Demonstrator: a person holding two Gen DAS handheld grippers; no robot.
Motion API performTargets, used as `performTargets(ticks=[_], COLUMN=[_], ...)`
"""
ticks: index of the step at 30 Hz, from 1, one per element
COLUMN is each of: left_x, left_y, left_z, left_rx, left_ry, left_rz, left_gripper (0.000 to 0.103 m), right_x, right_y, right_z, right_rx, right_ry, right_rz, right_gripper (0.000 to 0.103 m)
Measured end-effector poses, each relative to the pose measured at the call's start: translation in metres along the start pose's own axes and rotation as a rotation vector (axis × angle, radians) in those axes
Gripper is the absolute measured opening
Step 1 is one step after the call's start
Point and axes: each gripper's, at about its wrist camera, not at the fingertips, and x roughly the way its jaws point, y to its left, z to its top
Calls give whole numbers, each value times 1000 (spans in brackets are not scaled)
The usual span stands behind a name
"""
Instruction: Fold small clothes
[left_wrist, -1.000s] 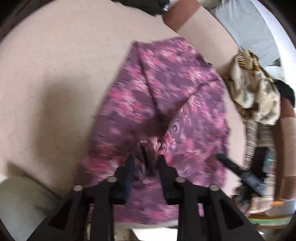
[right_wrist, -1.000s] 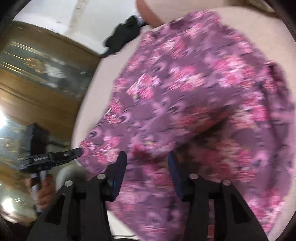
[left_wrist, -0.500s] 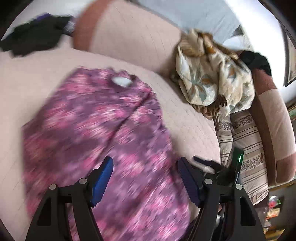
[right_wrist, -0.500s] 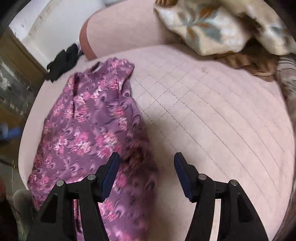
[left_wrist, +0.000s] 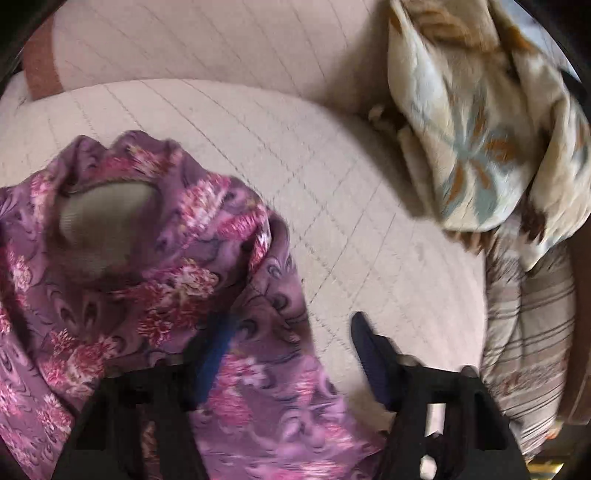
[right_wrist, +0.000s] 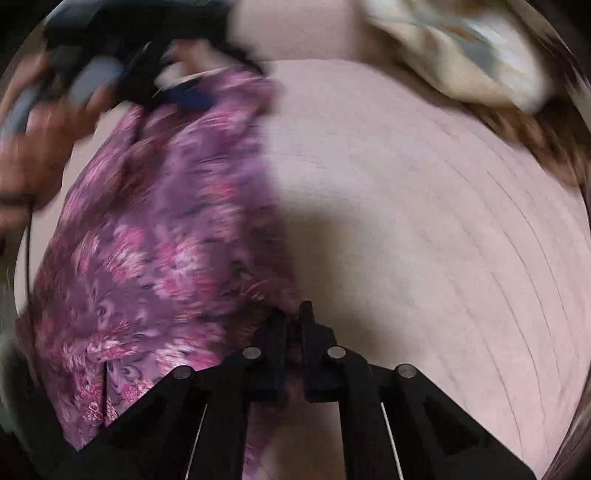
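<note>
Purple floral garment (left_wrist: 155, 295): left and bottom parts cut off by left wrist view's edge, lower stretch hidden behind left gripper (left_wrist: 291, 354).
Right wrist view motion-blurred throughout; garment's pattern smeared.
Right gripper (right_wrist: 293, 325): fingertips nearly together at garment's edge, fabric between them too dark to confirm.
Hand (right_wrist: 40, 122) above garment: blurred, partly cut off.

Bare cushion (left_wrist: 369, 221) lies open right of the purple garment (left_wrist: 166, 295); a heaped blanket (left_wrist: 480, 147) blocks the far right corner.
</note>
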Motion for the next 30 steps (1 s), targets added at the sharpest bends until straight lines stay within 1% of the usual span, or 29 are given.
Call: performTargets(ticks=[1,2,3,4,5,6,7,8,9,10,11,12,14,15,16,17,18,19,20,21,22,23,24,25,27,28,30], left_x=[2,2,-5,-12,-23,-28,-34,-35,-35,-34,-33,-29,-21,-18,-14,-10,-7,-1,4,5,2,-10,-20,-37,-51,-51,-38], left_y=[-2,-2,3,9,19,26,35,40,42,43,44,42,37,34,30,24,19,12,6,2,0,0,-2,-2,5,8,8], left_z=[-3,-5,-7,-8,-8,-7,-5,-1,3,6,7,10,13,14,16,18,19,21,22,22,22,22,22,23,26,27,30], left_rx=[38,51,44,23,-27,-58,-112,-132,-134,-143,-149,-154,-167,-171,-166,-154,-139,-116,-86,-67,-57,-61,-57,-48,-77,-97,-90], left_ry=[4,2,-14,-25,-42,-46,-55,-56,-55,-63,-66,-58,-42,-40,-38,-33,-26,-18,-15,-19,-22,-59,-97,-158,-203,-204,-192], left_rz=[31,32,14,-29,-109,-141,-174,-175,-158,-131,-122,-123,-127,-130,-125,-105,-75,-25,49,93,87,30,-3,-39,-114,-124,-47], left_gripper=[21,15,8,8,8,9,9,9,9,9,9,12,28,43,52,55,56,52,41,8,7,7,7,7,7,7,7], right_x=[0,2,1,-1,-3,-6,-6,-7,-8,-8,-8,-8,-7,-4,-1,3,3,3,3,-1,-2,-6,-8,-12,-17,-20,-19], right_y=[-7,-11,-9,-5,-1,2,4,6,9,13,17,21,26,29,31,32,31,30,33,30,29,21,17,7,-9,-18,-25], right_z=[-2,-3,-4,-4,-4,-3,-3,-3,-3,-3,-3,-2,-3,-4,-3,-3,0,0,1,1,1,1,1,0,1,1,0], right_rx=[21,34,17,-6,-23,-34,-43,-53,-61,-73,-87,-94,-100,-111,-122,-130,-131,-125,-122,-122,-116,-93,-74,-41,27,65,96], right_ry=[7,16,15,8,-1,-19,-25,-30,-45,-60,-79,-94,-112,-118,-113,-100,-93,-77,-73,-74,-73,-67,-63,-60,-55,-61,-50], right_rz=[-1,-5,2,-13,-25,-28,-25,-24,-38,-75,-105,-122,-124,-152,-172,-179,-169,-126,-109,-103,-100,-84,-74,-52,-9,3,-11], right_gripper=[5,5,5,5,6,6,10,26,37,56,58,58,58,58,58,55,49,27,10,10,9,9,8,7,7,6,4])
